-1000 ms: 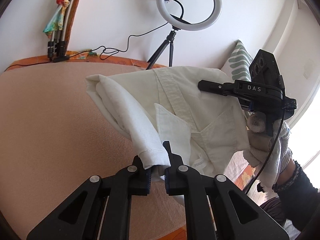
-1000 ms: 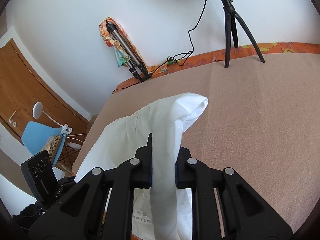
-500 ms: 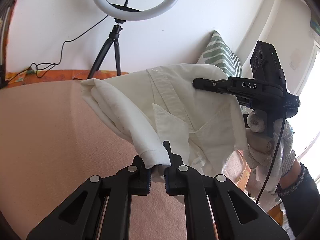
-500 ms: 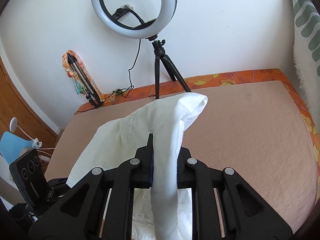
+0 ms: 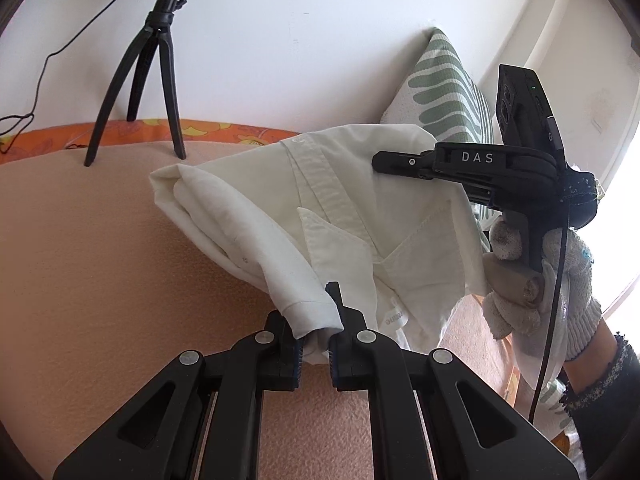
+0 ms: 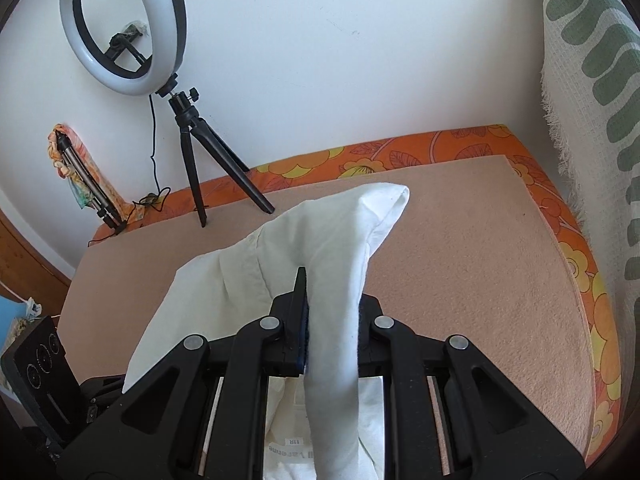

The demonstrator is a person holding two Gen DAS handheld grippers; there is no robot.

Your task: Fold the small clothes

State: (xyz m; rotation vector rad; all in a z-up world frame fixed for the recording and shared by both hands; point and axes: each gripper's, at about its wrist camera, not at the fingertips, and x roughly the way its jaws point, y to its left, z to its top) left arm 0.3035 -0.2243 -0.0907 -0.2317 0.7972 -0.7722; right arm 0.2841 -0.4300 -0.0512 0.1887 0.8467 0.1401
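A small white collared shirt point(image 5: 328, 208) hangs in the air over the peach blanket point(image 5: 88, 264), stretched between both grippers. My left gripper point(image 5: 314, 336) is shut on a cuffed sleeve end of the shirt. In the left wrist view the right gripper point(image 5: 384, 160), held by a gloved hand point(image 5: 536, 288), grips the shirt's far shoulder. In the right wrist view my right gripper point(image 6: 330, 320) is shut on a thick fold of the white shirt point(image 6: 312, 248), which drapes over and between its fingers. The shirt's label shows below.
A ring light on a black tripod point(image 6: 188, 136) stands at the bed's far edge by the wall. A green-patterned white cushion point(image 5: 448, 92) leans at the right. An orange floral sheet point(image 6: 440, 144) borders the blanket. A folded tripod point(image 6: 88, 184) leans at the left.
Both grippers have swept sideways across the bed with the shirt held between them; the ring light and cushion have shifted left in both views. The grips look unchanged.
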